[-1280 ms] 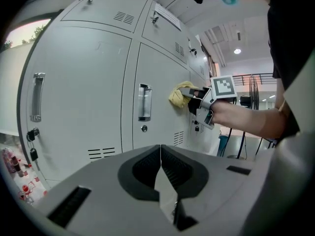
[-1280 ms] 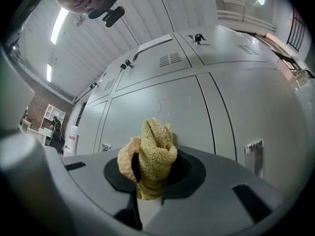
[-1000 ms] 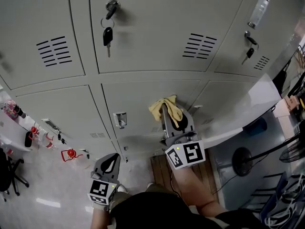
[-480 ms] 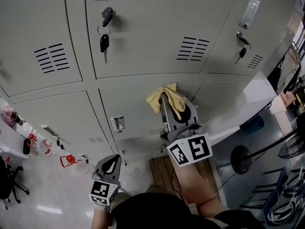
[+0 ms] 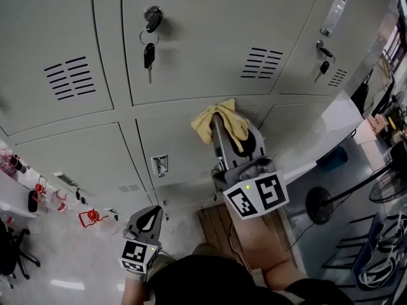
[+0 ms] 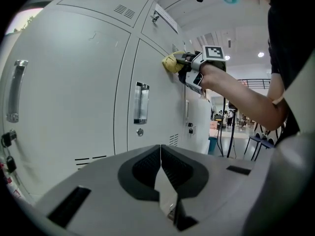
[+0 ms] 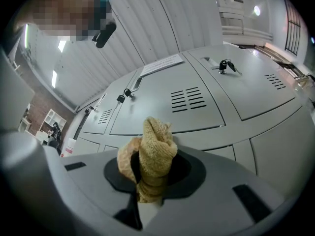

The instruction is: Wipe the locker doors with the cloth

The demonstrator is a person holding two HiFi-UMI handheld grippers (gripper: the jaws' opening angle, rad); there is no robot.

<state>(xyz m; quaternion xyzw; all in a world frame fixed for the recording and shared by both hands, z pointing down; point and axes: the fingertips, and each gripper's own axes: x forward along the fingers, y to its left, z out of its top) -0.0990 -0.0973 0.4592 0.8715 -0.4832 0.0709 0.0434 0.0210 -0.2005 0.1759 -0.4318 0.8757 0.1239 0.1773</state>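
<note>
Cloth [image 5: 220, 121] | yellow, bunched, pinched in right gripper [image 5: 217, 127], held against middle locker door [image 5: 181, 142] near its top edge | left gripper [image 5: 152, 211] pressed together, empty, held low | progress: wiping under way, judged partial; no door shows whether it is done

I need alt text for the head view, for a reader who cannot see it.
The right gripper holds a yellow cloth against a grey locker door. The left gripper hangs lower, shut and empty. A key hangs from the door above.
</note>
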